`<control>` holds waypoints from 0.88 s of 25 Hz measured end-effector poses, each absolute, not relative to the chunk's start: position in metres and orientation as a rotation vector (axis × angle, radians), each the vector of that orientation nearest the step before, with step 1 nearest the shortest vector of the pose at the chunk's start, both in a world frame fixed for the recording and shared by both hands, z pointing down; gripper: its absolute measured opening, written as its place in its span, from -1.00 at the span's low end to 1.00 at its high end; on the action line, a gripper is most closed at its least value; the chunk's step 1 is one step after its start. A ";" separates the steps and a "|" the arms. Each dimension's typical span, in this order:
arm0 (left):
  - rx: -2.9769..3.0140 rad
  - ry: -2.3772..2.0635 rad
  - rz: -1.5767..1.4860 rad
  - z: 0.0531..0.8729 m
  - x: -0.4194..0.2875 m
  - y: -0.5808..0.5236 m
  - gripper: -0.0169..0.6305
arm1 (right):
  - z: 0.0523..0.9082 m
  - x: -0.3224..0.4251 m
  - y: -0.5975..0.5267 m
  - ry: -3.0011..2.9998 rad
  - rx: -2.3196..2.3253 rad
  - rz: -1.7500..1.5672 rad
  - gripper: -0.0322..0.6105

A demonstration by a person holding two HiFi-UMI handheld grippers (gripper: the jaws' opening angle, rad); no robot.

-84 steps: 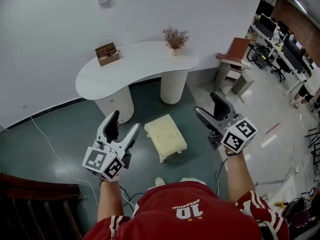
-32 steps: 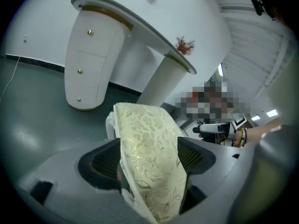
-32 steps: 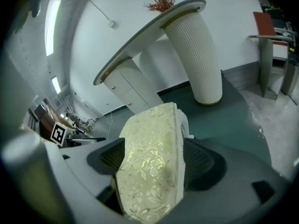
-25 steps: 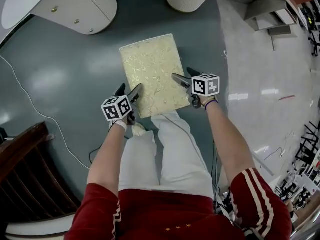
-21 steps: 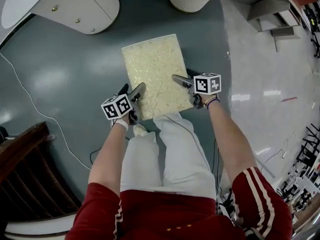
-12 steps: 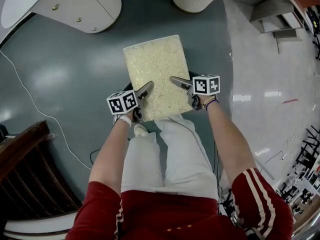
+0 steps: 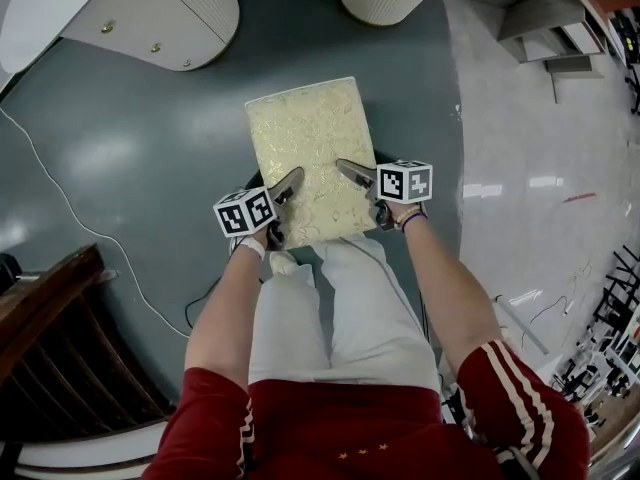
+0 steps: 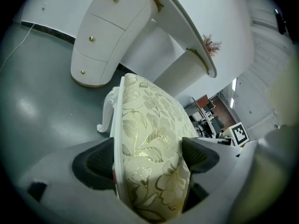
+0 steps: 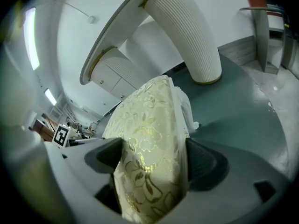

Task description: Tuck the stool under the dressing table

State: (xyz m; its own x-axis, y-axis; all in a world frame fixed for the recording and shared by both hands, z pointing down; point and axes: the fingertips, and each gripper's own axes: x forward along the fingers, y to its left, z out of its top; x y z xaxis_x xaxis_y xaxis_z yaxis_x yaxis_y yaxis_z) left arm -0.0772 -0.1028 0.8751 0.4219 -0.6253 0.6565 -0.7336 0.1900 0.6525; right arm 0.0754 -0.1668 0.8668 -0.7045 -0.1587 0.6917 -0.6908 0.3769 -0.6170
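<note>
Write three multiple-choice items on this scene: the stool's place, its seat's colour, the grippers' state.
1. Relative to the dressing table, the stool is:
A. On top
B. On the floor, short of it
C. Fully beneath

2. The seat is:
A. Cream with gold flowers
B. Red
C. Grey

3. The left gripper and right gripper are:
A. Open, clear
B. Holding a cable
C. Shut on the seat

1 B: head view shows it short of the table.
2 A: seen in both gripper views.
3 C: pads press the seat, jaws having just closed further on it.
</note>
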 end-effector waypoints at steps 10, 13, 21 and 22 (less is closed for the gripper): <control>1.466 -1.267 0.142 0.800 -0.077 -0.107 0.45 | 0.799 0.081 -0.166 -2.068 0.730 1.394 0.40; 1.467 -1.266 0.120 0.775 -0.082 -0.117 0.45 | 0.771 0.073 -0.178 -2.076 0.733 1.374 0.40; 1.517 -1.262 0.107 0.736 -0.126 -0.154 0.45 | 0.727 0.031 -0.210 -2.108 0.790 1.359 0.40; 1.527 -1.256 0.111 0.732 -0.134 -0.160 0.45 | 0.723 0.024 -0.214 -2.108 0.806 1.364 0.40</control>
State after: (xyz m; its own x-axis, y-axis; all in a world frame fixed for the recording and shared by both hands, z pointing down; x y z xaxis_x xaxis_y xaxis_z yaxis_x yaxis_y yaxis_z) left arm -0.1338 -0.1598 0.7322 0.4331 -0.6324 0.6422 -0.7350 0.1646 0.6578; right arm 0.0243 -0.2137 0.7229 -0.7001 -0.2082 0.6830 -0.7083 0.3231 -0.6276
